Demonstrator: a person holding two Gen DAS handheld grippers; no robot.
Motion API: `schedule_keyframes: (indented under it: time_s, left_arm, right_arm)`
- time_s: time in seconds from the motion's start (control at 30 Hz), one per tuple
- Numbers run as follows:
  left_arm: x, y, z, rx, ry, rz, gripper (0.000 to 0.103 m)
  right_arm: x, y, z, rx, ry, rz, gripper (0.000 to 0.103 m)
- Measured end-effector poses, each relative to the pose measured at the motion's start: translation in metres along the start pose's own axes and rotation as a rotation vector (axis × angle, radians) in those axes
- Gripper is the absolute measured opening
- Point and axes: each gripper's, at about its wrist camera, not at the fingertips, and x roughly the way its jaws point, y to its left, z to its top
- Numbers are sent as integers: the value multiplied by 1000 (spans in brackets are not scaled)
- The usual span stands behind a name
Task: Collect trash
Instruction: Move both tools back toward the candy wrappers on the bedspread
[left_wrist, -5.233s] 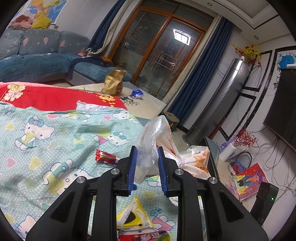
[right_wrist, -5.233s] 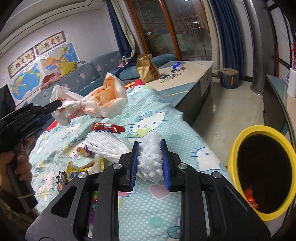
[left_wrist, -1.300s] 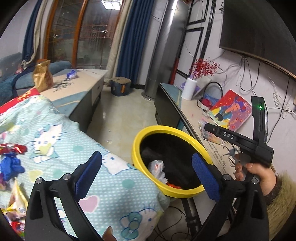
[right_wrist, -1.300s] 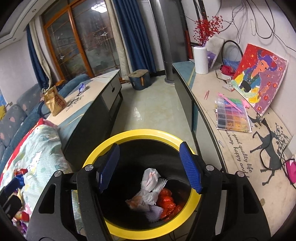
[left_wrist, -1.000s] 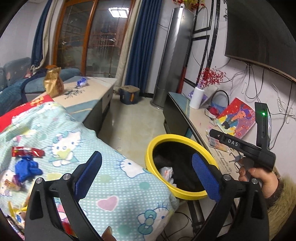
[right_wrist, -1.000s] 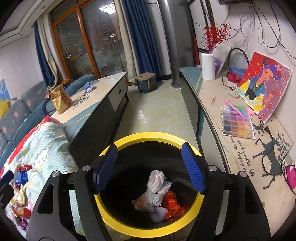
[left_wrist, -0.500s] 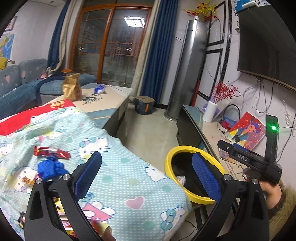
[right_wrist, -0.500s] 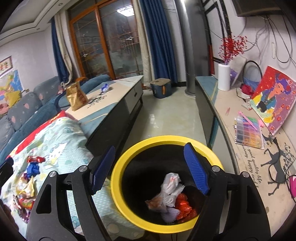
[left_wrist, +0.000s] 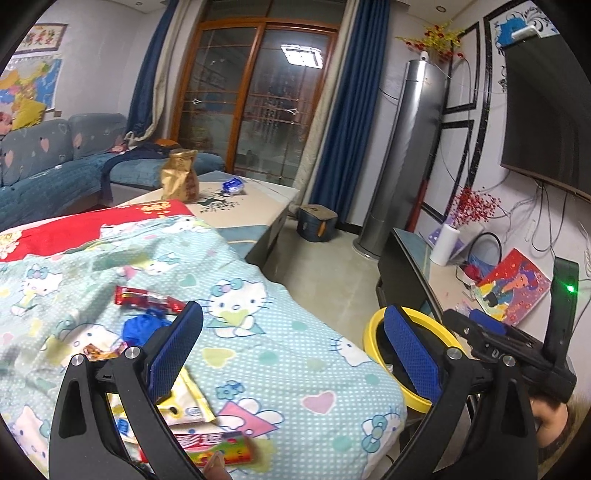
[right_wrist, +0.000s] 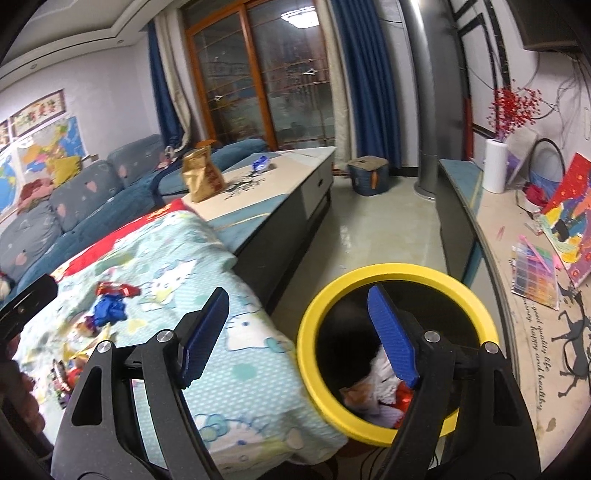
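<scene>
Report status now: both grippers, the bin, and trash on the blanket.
Left gripper open, empty. Right gripper open, empty. Yellow bin holds dropped trash. Red wrapper, blue scrap on blanket; nothing blocking.

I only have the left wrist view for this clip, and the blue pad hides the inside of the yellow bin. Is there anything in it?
Observer: Yes. The right wrist view looks down into the yellow bin; crumpled white trash and a red wrapper lie at the bottom.
Operator: Is the right gripper carrying anything?
Observer: No. The right gripper has its jaws wide apart with nothing between them.
Operator: Where is it pointing?
Observer: In its own view one pad overlaps the bin's opening and the other overlaps the Hello Kitty blanket.
</scene>
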Motion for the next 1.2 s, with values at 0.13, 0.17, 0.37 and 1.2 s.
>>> schedule_keyframes:
  time_s: [0.13, 0.17, 0.37, 1.2]
  left_arm:
    - [-5, 10, 1, -22, -10, 22, 96]
    - [-7, 13, 1, -27, -13, 26, 96]
    - [-13, 31, 1, -56, -23, 61, 96]
    - [-49, 109, -13, -167, -42, 210, 96]
  right_arm:
    - [-3, 15, -3, -17, 5, 35, 70]
    - [-4, 19, -3, -23, 6, 43, 70]
    - [-9, 40, -9, -57, 14, 96, 71]
    - [-29, 135, -54, -246, 100, 349, 72]
